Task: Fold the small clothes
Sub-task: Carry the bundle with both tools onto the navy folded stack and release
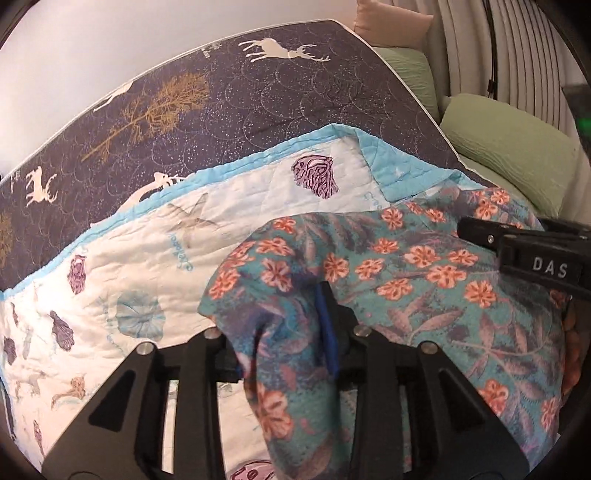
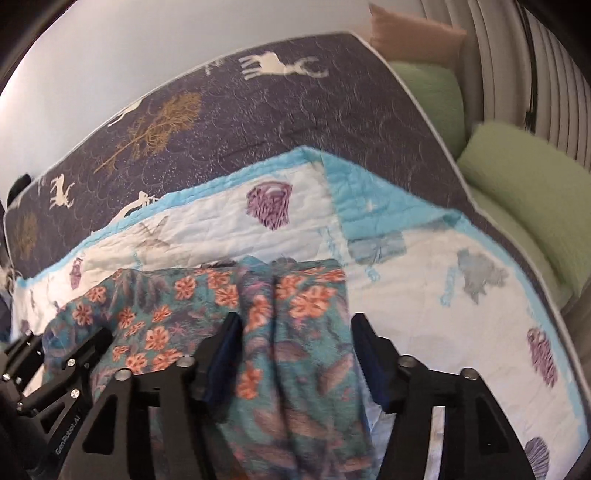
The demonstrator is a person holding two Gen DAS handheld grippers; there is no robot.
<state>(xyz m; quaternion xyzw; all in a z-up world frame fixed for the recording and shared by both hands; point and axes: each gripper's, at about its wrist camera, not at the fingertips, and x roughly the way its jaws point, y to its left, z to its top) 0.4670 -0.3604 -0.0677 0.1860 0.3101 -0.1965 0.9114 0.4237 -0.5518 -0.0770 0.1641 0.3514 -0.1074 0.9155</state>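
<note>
A teal garment with orange flowers (image 1: 406,280) lies bunched on a white sea-life quilt (image 1: 155,266). My left gripper (image 1: 280,325) straddles a fold of it. The right blue pad (image 1: 327,332) shows beside the cloth, and fabric covers the left finger. The fold hangs loose between the fingers. In the right wrist view the garment (image 2: 295,295) runs between the fingers of my right gripper (image 2: 297,321), which stands wide open, and the cloth lies slack in the gap. The left gripper (image 2: 62,347) sits at that garment's left edge. The right gripper (image 1: 476,230) reaches in at the right of the left wrist view.
The white quilt (image 2: 461,295) has a blue border with one corner turned over. It lies on a dark bedcover with deer and trees (image 1: 221,110). Green pillows (image 1: 509,147) and a beige pillow (image 1: 391,26) line the far right by a ribbed white headboard (image 1: 480,44).
</note>
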